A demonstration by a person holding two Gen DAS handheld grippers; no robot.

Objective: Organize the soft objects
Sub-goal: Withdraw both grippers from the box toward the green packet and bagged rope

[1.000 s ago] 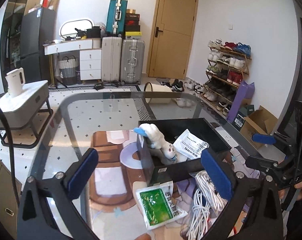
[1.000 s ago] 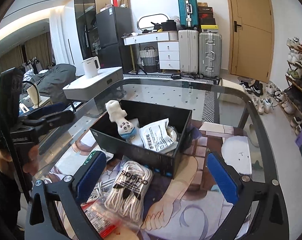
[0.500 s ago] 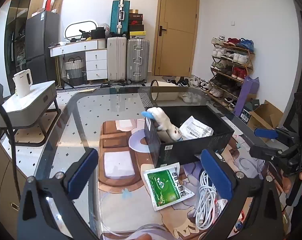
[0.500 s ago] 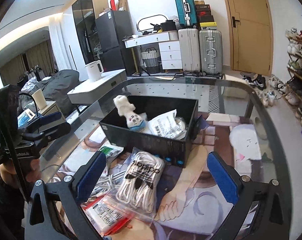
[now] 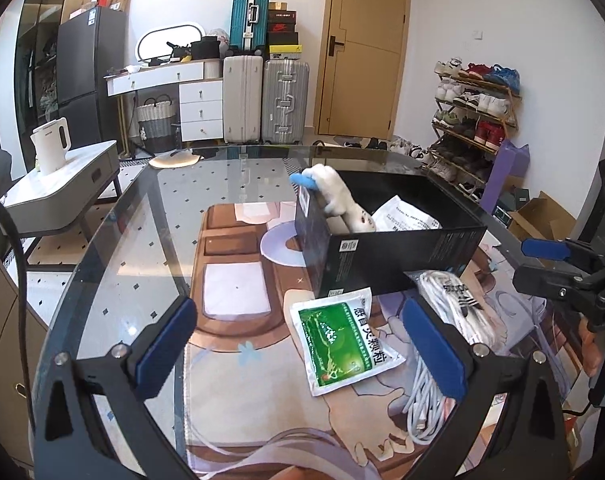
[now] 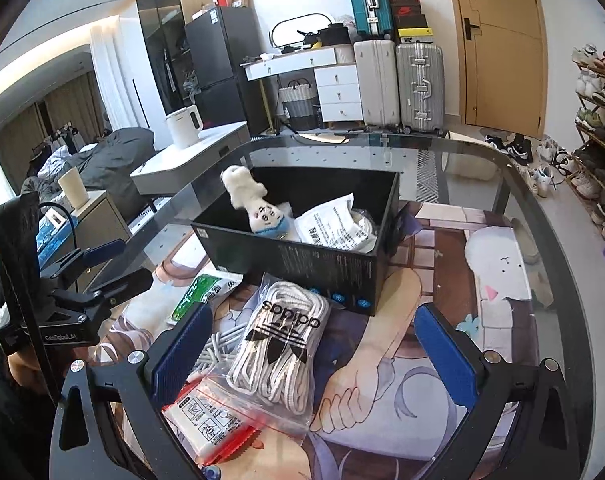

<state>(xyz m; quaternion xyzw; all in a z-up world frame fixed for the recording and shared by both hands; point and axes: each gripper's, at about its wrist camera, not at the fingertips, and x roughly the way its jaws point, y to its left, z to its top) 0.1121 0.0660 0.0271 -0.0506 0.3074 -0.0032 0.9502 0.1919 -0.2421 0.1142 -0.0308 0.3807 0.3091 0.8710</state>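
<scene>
A black open box [image 5: 398,256] [image 6: 302,256] stands on the glass table and holds a white plush toy [image 5: 342,200] [image 6: 258,204] and a white printed packet [image 6: 330,224]. In front of it lie a green sachet [image 5: 338,340] [image 6: 198,292], a bag of white laces [image 6: 282,344] [image 5: 458,304], a white cable [image 5: 422,404] and a clear zip bag with a red strip [image 6: 214,420]. My left gripper [image 5: 298,352] is open and empty, just above the green sachet. My right gripper [image 6: 314,356] is open and empty over the bag of laces.
The glass table's rim [image 5: 102,240] curves round the left and far sides. A printed mat [image 6: 494,280] covers its right part. A white side table with a kettle [image 5: 50,152] stands left. Suitcases [image 5: 262,100] and a shoe rack [image 5: 474,112] line the room.
Both grippers have pulled back from the box toward me, so the sachet, laces and zip bag show more fully. Nothing was picked up.
</scene>
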